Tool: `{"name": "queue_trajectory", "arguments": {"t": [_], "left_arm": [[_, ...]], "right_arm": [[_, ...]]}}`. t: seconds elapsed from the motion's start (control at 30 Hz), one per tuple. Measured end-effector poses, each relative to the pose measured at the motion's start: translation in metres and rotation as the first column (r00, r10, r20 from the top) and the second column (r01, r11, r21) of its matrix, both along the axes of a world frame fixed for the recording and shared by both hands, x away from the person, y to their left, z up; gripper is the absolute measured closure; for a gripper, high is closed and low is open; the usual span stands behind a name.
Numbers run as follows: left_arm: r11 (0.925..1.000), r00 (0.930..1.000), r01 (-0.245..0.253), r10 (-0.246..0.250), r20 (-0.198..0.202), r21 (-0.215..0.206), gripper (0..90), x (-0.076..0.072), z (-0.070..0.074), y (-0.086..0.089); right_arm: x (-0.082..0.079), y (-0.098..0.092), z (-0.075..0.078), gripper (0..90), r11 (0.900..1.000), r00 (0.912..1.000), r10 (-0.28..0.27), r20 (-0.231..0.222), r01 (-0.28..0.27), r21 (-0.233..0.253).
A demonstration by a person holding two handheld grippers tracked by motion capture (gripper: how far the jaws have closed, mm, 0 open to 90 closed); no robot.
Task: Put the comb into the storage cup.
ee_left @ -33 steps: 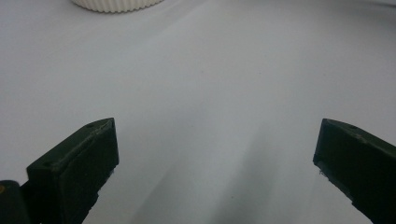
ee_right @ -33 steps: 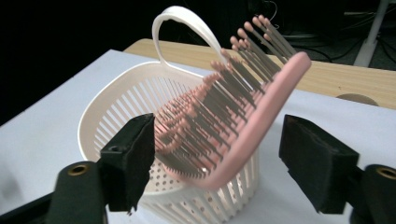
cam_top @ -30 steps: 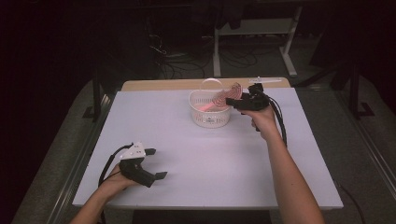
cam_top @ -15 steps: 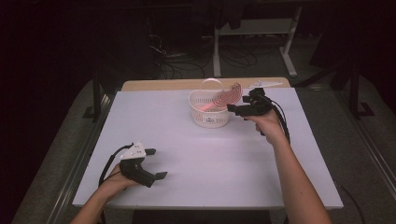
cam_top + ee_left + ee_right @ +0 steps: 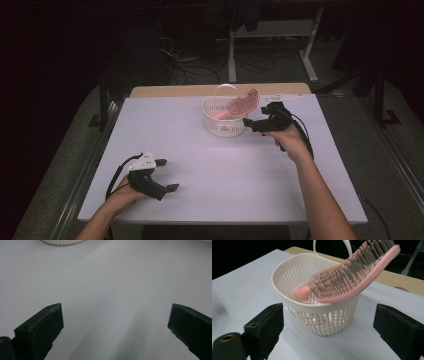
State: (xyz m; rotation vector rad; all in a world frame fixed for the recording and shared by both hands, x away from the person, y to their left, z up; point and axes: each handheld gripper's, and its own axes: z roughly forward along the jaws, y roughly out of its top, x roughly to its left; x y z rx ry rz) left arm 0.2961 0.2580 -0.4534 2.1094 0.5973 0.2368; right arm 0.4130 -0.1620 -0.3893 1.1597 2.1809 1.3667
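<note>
A: Report the margins and free working area.

B: The white table is bare across its middle and near half. The basket stands near the far edge, slightly right of centre, with a strip of wooden surface just behind it. The left gripper sits near the front-left corner, close to the near edge and well apart from the basket. The right gripper is just beside the basket's right side, with open table between it and the right edge.

A: State of the fingers?

B: Left fingers: spread wide, nothing between them, bare table ahead. Right fingers: spread wide, holding nothing; in the right gripper view the basket stands ahead between them, untouched.

A: Describe the hairbrush.

B: The hairbrush is pink, curved, with rows of grey bristles. Its handle end rests on the perforated basket floor; the head leans over the rim and projects beyond it, bristles facing up and left in the right gripper view. The basket is white, slatted, with an upright loop handle.
</note>
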Motion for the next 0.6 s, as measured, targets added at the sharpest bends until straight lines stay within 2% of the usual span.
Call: {"name": "queue_trajectory", "arguments": {"t": [0.13, 0.6], "left_arm": [[1.0000, 1.0000, -0.001, 0.001, 0.001, 0.004, 0.0, -0.001, 0.000, 0.000], [1.0000, 1.0000, -0.005, 0.005, 0.008, -0.007, 0.0, 0.001, 0.002, 0.001]], "right_arm": [[-0.007, 0.002, -0.004, 3.0, 1.000, 1.0000, 0.004, 0.007, -0.004, -0.025], [-0.037, 0.002, -0.021, 1.5, 0.997, 0.9993, 0.037, 0.007, -0.037, -0.066]]}}
